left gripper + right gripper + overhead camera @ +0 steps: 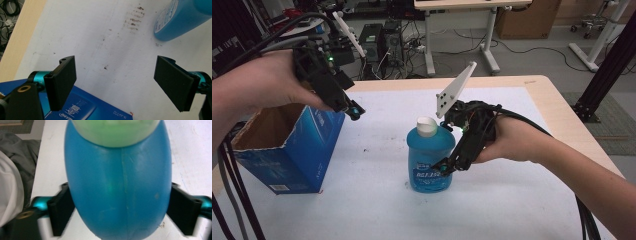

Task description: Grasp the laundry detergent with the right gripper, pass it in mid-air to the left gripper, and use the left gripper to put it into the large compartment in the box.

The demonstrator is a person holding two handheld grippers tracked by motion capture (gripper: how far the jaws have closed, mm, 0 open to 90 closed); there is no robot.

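1. Blue bottle point(117, 190) looms closest in the right gripper view, lower middle of the frame, its rounded body sitting between the two black jaws with its pale cap point(113, 130) at the top edge. Both pads appear to lie against its sides, or very nearly; whether they press yet I cannot tell.

2. In the high view the right hand-held gripper point(446, 169) reaches in from the right of the frame and slants down to the bottle's point(430, 157) lower half, by the label. Taking it low on the widest part, I judge, keeps an upright, top-heavy bottle from tipping when lifted.

3. That bottle stands upright on the white table point(377, 200), at the centre of the frame, cap point(427, 126) on.

4. At the left of the high view stands an open blue carton point(292, 150), its mouth facing up and its flaps spread. It looks like the place meant for the bottle, which would explain why it is left open.

5. The left hand-held gripper point(353, 111) hovers over the carton's right rim in the upper left of the frame. Its own view shows the jaws spread wide with nothing between them, only bare table point(105, 37) beyond and the carton's printed side point(82, 107) at the bottom. I take it as waiting to steady the carton.
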